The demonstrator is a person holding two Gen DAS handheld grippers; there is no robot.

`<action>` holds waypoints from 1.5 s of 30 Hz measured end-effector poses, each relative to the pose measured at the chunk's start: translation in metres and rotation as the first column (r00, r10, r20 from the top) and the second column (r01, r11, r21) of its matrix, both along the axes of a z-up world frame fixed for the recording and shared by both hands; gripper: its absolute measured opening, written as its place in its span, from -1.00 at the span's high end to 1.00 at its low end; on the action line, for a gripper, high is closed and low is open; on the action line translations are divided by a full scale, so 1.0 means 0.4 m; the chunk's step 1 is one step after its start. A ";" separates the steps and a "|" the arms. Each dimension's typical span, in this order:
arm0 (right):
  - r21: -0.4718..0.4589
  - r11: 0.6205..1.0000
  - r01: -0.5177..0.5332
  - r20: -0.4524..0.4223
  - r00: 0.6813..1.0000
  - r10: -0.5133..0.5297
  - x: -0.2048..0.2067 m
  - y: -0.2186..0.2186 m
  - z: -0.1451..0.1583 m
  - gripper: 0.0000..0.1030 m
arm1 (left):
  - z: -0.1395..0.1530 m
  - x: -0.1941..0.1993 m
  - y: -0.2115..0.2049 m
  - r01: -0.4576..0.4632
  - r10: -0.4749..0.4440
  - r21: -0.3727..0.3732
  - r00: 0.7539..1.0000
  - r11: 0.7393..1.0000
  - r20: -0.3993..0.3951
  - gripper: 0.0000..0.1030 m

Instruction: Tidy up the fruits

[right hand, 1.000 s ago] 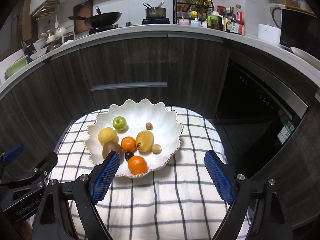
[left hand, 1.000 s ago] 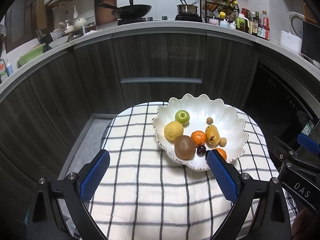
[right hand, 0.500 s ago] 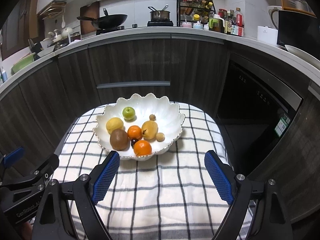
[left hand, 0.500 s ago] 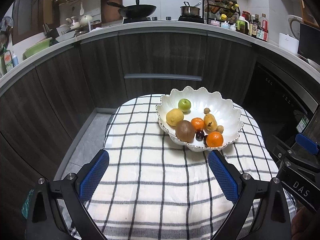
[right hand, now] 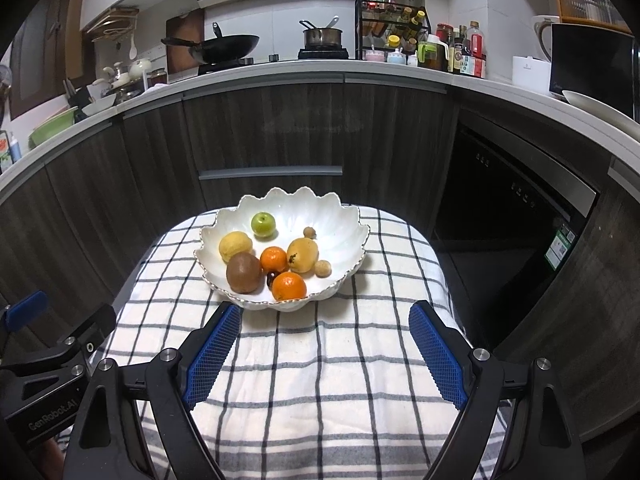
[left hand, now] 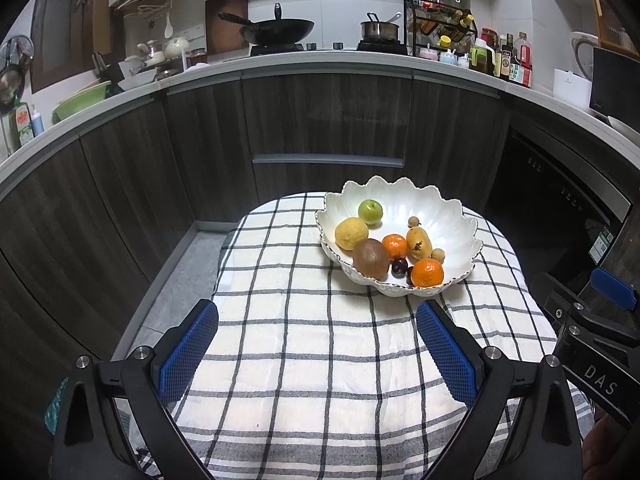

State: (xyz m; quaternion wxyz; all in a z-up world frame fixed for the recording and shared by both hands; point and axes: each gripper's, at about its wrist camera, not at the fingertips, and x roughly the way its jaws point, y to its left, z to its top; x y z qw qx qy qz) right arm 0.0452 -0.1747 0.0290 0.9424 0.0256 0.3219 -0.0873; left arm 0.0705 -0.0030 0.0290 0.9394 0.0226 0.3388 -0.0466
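A white scalloped bowl (left hand: pixel 448 216) (right hand: pixel 340 220) sits at the far end of a checked tablecloth (left hand: pixel 312 340) (right hand: pixel 320 360). It holds a green apple (left hand: pixel 370 211) (right hand: pixel 263 224), a yellow fruit (left hand: pixel 351 233) (right hand: pixel 235 245), a brown kiwi (left hand: pixel 370 257) (right hand: pixel 244 272), two oranges (left hand: pixel 427 272) (right hand: pixel 289 286), a yellow-brown mango (left hand: pixel 418 243) (right hand: pixel 303 254), a dark cherry (left hand: pixel 399 267) and small tan fruits. My left gripper (left hand: pixel 316 344) is open and empty, short of the bowl. My right gripper (right hand: pixel 324 346) is open and empty, just before the bowl's near rim.
Dark wood cabinets (left hand: pixel 328 120) curve behind the table, with a black oven (right hand: pixel 516 216) at the right. The counter above carries a wok (left hand: pixel 276 30), a pot (right hand: pixel 322 36) and a bottle rack (right hand: pixel 390 26). Grey floor (left hand: pixel 172 280) lies left of the table.
Both grippers have drawn back and risen from the bowl, which now sits farther away in both views. The fruits have not moved. Both grippers stay open.
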 end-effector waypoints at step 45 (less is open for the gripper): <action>0.014 1.000 0.002 -0.004 1.000 -0.002 -0.007 -0.005 0.004 -0.70 | 0.008 -0.012 0.007 -0.005 0.004 -0.010 1.000 1.000 -0.007 -0.96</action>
